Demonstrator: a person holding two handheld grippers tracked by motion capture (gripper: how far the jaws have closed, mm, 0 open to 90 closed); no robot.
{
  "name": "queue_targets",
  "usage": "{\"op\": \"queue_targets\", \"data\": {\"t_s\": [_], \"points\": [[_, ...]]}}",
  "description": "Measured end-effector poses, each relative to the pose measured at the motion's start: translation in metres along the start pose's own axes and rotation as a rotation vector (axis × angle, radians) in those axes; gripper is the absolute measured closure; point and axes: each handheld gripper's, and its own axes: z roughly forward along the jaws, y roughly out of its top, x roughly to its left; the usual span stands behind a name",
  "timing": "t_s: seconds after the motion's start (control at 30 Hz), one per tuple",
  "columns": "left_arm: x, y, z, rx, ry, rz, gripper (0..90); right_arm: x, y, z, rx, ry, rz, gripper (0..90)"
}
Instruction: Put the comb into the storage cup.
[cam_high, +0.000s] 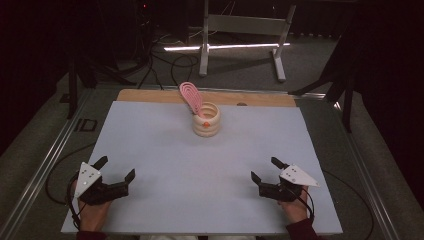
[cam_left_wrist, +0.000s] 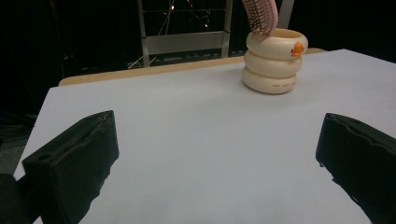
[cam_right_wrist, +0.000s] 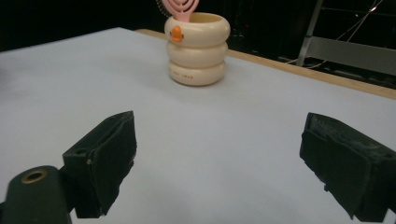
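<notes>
Our left gripper (cam_high: 117, 169) rests at the near left of the white table (cam_high: 150, 150), jaws spread, nothing between them. Toward the far middle stands a cream three-ringed cup (cam_high: 206, 120) with an orange spot. In it a pink brush (cam_high: 191, 96) stands on end, its long axis leaning up and left. Our right gripper (cam_high: 265, 169) is likewise spread, empty.

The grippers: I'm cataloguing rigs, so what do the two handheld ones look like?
The left gripper and right gripper match: black bodies, two blocky black jaws with padded faces, a grey three-cornered plate with small dots on top, and a thin black cable trailing back. A dark red sleeve shows at the right wrist.
</notes>
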Motion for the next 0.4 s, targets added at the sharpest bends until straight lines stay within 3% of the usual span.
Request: {"op": "queue_targets", "data": {"t_s": [0.23,0.4], "points": [[-0.001,0.0,0.001,0.0,0.005,0.001,0.2,-0.009,-0.004,-0.009,0.0,-0.041,0.019,11.0],[0.0,0.0,0.002,0.007,0.009,-0.001,0.2,-0.01,-0.006,-0.007,0.011,-0.037,0.018,10.9]]}}
